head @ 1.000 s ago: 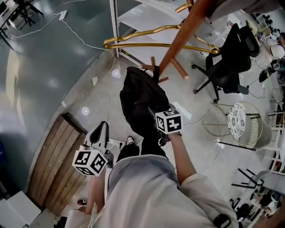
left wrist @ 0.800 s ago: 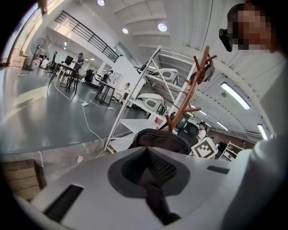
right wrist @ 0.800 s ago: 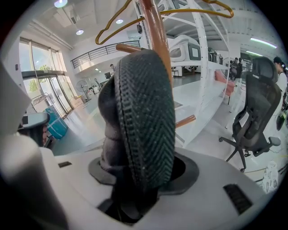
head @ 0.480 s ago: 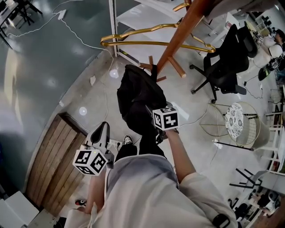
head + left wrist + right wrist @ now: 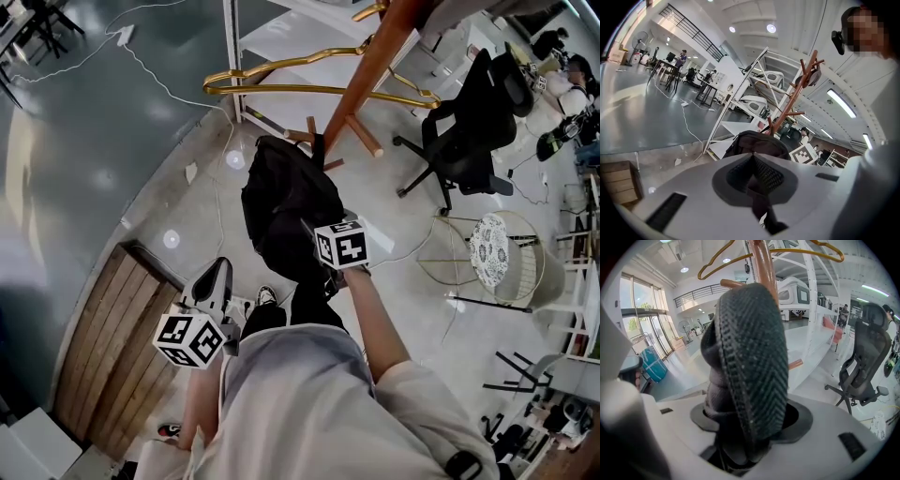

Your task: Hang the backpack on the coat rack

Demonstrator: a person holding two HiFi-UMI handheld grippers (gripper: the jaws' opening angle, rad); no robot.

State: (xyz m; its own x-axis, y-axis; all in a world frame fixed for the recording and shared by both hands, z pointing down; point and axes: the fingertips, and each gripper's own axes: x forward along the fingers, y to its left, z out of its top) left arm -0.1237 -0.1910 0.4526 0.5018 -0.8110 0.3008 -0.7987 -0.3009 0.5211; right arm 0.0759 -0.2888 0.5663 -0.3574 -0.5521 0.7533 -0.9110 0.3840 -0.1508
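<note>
Head view: the backpack [image 5: 286, 202] hangs against the coat rack [image 5: 370, 80], with the right tool [image 5: 314, 234] on the side away from the rack. Left gripper view: the left tool [image 5: 752, 161] is pinched closed on nothing, well back from the rack. Right gripper view: the jaws have just been opening with the strap [image 5: 752, 357] between them. It's probably loose now, so I'd say the rack carries the bag.
</note>
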